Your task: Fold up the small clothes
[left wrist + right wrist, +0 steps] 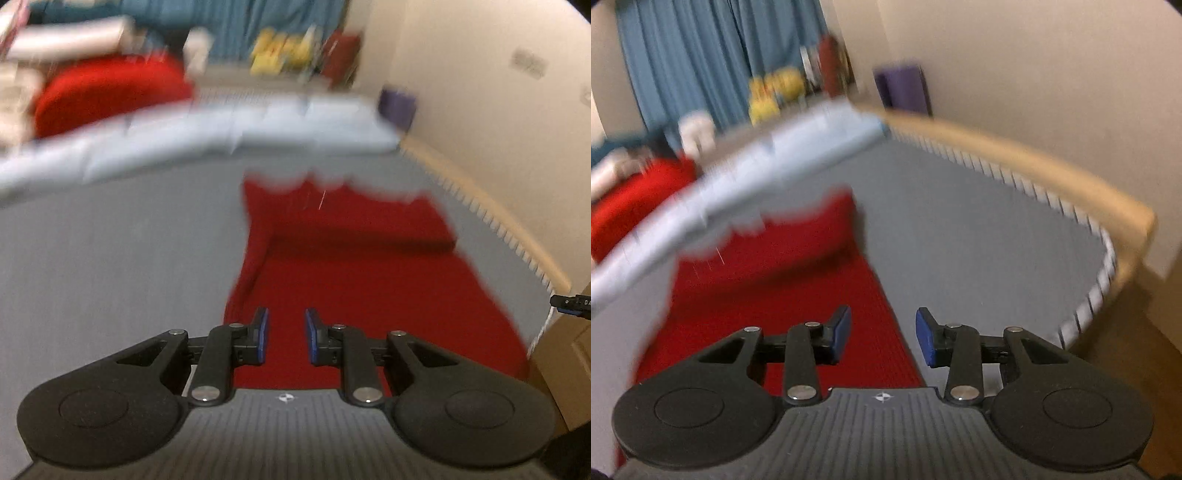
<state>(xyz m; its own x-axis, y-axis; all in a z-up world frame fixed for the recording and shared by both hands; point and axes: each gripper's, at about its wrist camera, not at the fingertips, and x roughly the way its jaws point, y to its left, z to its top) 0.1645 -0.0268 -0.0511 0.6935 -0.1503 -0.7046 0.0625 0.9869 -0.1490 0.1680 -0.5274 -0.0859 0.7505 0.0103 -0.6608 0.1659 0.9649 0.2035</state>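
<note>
Our left gripper has its blue pads a little apart, and nothing is between them. Our right gripper stands wider apart, and it is also empty. Both point downward toward the grey mat at a slant.

Just under and ahead of the left gripper lies the red garment. It fills the space between the left jaws and runs away from us, so its long axis goes along the pointing line of the tool. At its far part a thick fold crosses it from side to side.

For the right gripper, the same red garment is mostly on the left of its jaws. The garment's right edge passes just below the gap, and on the right of that jaw there is only grey mat.

Beyond the garment, a pale blue cloth lies across the view, and behind it is another red heap. Both views are blurred, so the hems are not clear.

We judge that the left hand is nearer to the middle of the garment, while the right hand is beside its right edge. The next grasp probably needs each hand at one near corner.
</note>
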